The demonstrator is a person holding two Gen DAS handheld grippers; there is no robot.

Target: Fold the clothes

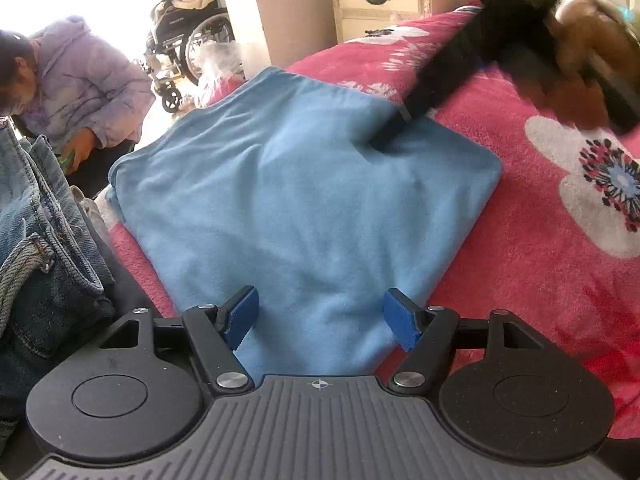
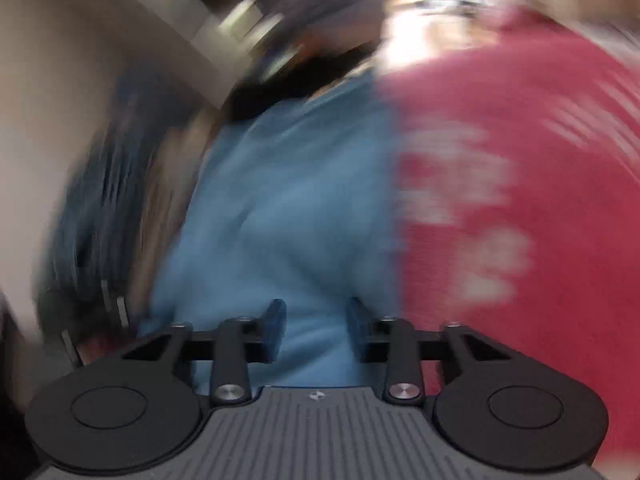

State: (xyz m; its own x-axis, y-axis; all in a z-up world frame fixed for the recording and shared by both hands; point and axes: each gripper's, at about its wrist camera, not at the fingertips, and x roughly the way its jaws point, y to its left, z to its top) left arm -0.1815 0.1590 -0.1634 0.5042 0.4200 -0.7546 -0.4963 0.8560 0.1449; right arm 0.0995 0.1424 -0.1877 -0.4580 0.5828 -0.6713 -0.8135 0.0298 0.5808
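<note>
At the bottom centre of the left wrist view, the left hand-held gripper (image 1: 320, 318) is released, jaws spread over the near edge of the folded blue garment (image 1: 296, 200), which lies on the pink floral bed cover (image 1: 540, 264). The right hand-held gripper (image 2: 316, 330), also released with nothing between its jaws, appears blurred above the garment's far right part. Folded jeans (image 1: 36, 256) lie at the left edge, a white nightstand (image 1: 380, 8) at the top.

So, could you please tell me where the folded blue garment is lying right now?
In the left wrist view the blue garment lies centred on the pink floral blanket, just ahead of the open left gripper, with the denim pile on its left.
</note>
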